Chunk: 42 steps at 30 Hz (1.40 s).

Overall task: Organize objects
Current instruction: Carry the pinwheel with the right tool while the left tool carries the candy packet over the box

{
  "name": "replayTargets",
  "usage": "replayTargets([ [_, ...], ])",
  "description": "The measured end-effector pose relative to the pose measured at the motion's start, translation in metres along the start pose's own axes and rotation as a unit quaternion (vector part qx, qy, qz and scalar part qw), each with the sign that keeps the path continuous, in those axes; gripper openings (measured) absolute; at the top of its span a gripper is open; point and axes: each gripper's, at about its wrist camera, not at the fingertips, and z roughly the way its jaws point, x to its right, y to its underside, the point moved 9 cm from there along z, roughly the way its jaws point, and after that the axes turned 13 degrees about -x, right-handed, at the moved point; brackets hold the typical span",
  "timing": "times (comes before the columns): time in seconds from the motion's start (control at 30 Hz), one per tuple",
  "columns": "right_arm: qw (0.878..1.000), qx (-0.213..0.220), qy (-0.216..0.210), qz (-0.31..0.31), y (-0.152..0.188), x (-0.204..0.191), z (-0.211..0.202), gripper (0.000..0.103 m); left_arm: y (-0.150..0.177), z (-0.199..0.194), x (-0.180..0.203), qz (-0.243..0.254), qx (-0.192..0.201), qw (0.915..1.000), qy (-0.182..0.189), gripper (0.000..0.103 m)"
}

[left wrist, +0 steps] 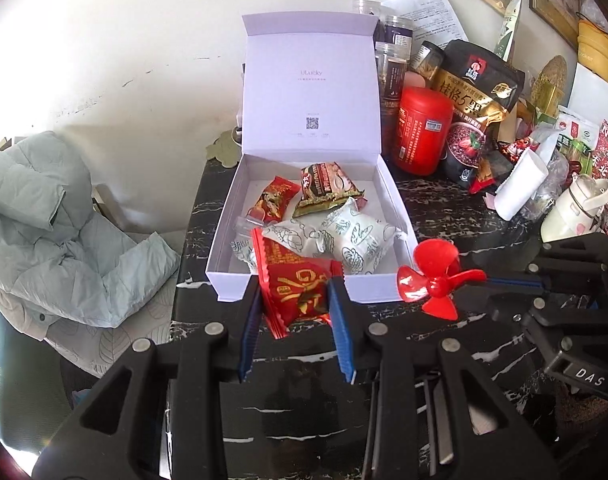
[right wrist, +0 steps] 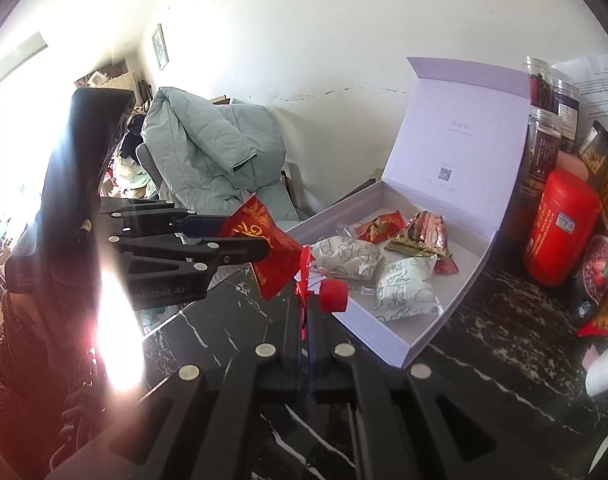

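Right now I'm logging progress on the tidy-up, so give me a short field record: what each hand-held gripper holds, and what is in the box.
left hand-held gripper: shut on red snack packet, just short of the box's front wall
right hand-held gripper: shut on red plastic propeller
white gift box: lid open and upright, on the black marble table
box contents: two white patterned packets, small red packet, brown-green packet

The left wrist camera is looking forward and down along its fingers, close over the front edge of the open white box (left wrist: 312, 92). The right wrist camera is facing the same box (right wrist: 456, 148) from its right front corner. Both views are sharing the black marble table (left wrist: 436, 196) and the red canister (left wrist: 422, 130).
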Motion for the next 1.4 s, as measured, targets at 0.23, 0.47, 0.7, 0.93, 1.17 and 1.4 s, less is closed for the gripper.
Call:
replayTargets([
  [0.23,1.000,0.008,0.003,0.006,-0.023,0.027,0.009,0.002,-0.026,0.013,0.000,0.011,0.001,0.9999,-0.003,0.031],
  [0.47,1.000,0.012,0.018,0.014,-0.045,0.060,0.023,0.002,-0.051,0.040,0.004,0.021,-0.009,0.9997,0.009,0.031],
  [0.7,0.999,0.015,0.035,0.029,-0.066,0.094,0.035,0.002,-0.081,0.066,0.001,0.025,-0.012,0.9994,0.021,0.031],
  [0.93,0.998,0.011,0.039,0.040,-0.084,0.118,0.055,0.002,-0.112,0.093,-0.012,0.004,-0.009,0.9999,0.014,0.031],
  [1.17,0.999,0.006,0.027,0.038,-0.099,0.143,0.082,0.002,-0.135,0.124,-0.027,-0.028,-0.009,0.9996,0.005,0.031],
  [1.4,0.998,-0.024,0.005,0.060,-0.088,0.158,0.116,0.002,-0.131,0.152,-0.024,-0.016,-0.038,0.9991,0.002,0.031],
])
